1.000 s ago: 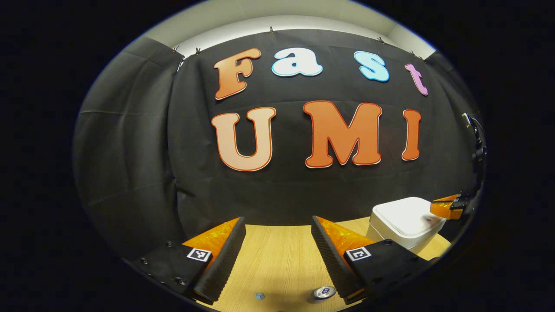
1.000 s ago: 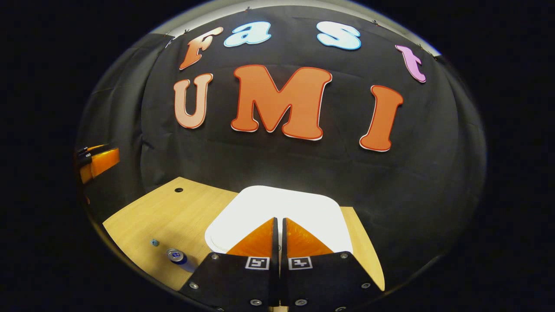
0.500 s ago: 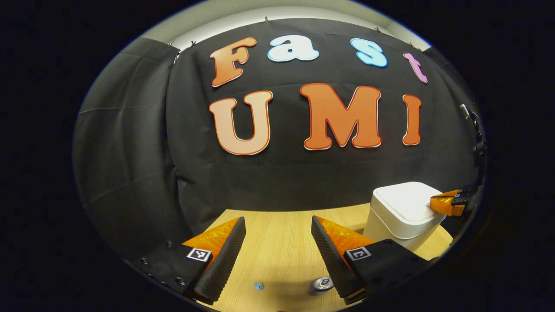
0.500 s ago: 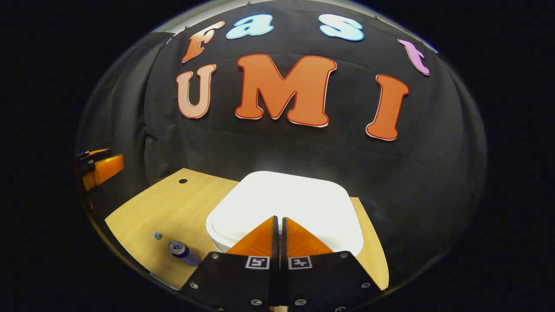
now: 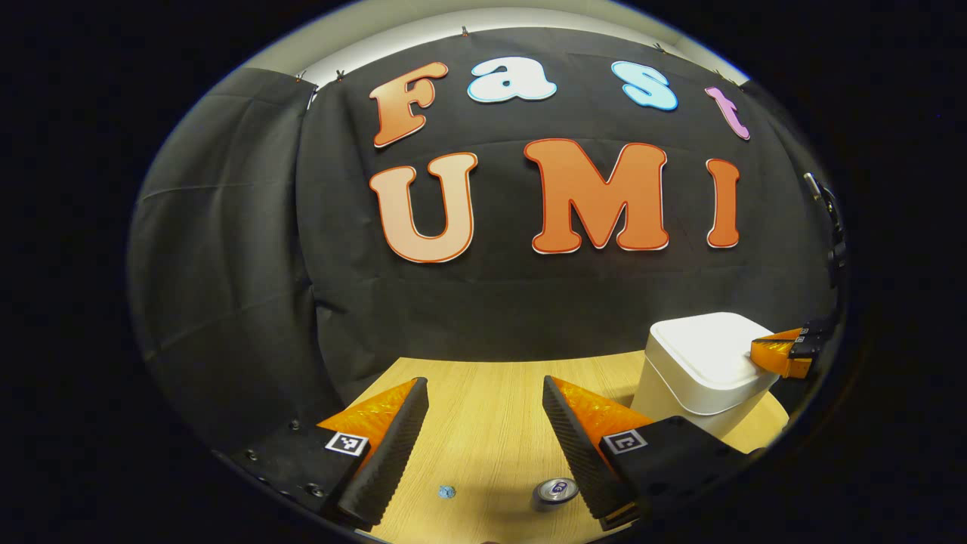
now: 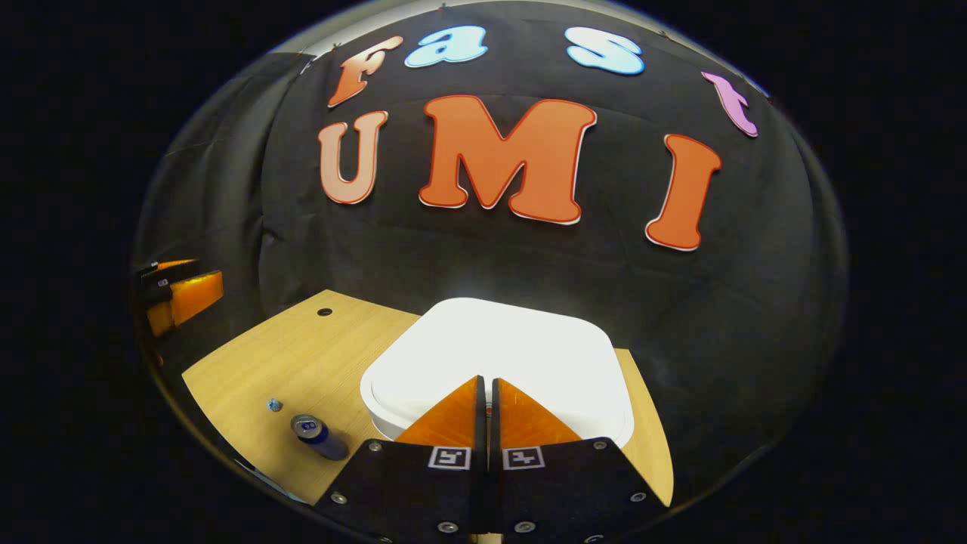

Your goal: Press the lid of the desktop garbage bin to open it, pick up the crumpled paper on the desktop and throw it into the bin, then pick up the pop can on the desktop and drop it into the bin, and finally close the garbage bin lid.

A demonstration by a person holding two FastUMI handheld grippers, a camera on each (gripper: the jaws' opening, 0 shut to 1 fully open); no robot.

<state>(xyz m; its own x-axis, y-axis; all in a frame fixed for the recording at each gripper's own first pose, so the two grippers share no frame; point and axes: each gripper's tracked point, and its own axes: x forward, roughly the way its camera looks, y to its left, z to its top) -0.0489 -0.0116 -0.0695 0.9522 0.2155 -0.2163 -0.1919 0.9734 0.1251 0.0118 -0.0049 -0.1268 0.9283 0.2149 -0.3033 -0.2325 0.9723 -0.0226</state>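
Observation:
The white bin (image 5: pixel 706 363) stands on the wooden desk (image 5: pixel 483 423) at the right with its lid (image 6: pixel 498 344) down. My right gripper (image 6: pixel 487 379) is shut with nothing between its fingers, and its tips rest at the lid's near edge; the left gripper view shows that gripper (image 5: pixel 782 353) at the lid's right side. The pop can (image 5: pixel 555 489) stands upright just inside my right-hand finger. My left gripper (image 5: pixel 483 381) hangs open above the desk. A small blue crumpled bit (image 5: pixel 446 492) lies left of the can (image 6: pixel 317 436).
The black cloth wall closes off the desk's far side right behind the bin. A round cable hole (image 6: pixel 325 311) sits near the desk's far left corner. My left gripper (image 6: pixel 181 295) hangs off the desk's left edge in the right gripper view.
My right gripper has come down closer onto the bin lid, which stays down. My left gripper has shifted slightly, still open; the can and the blue bit have not moved.

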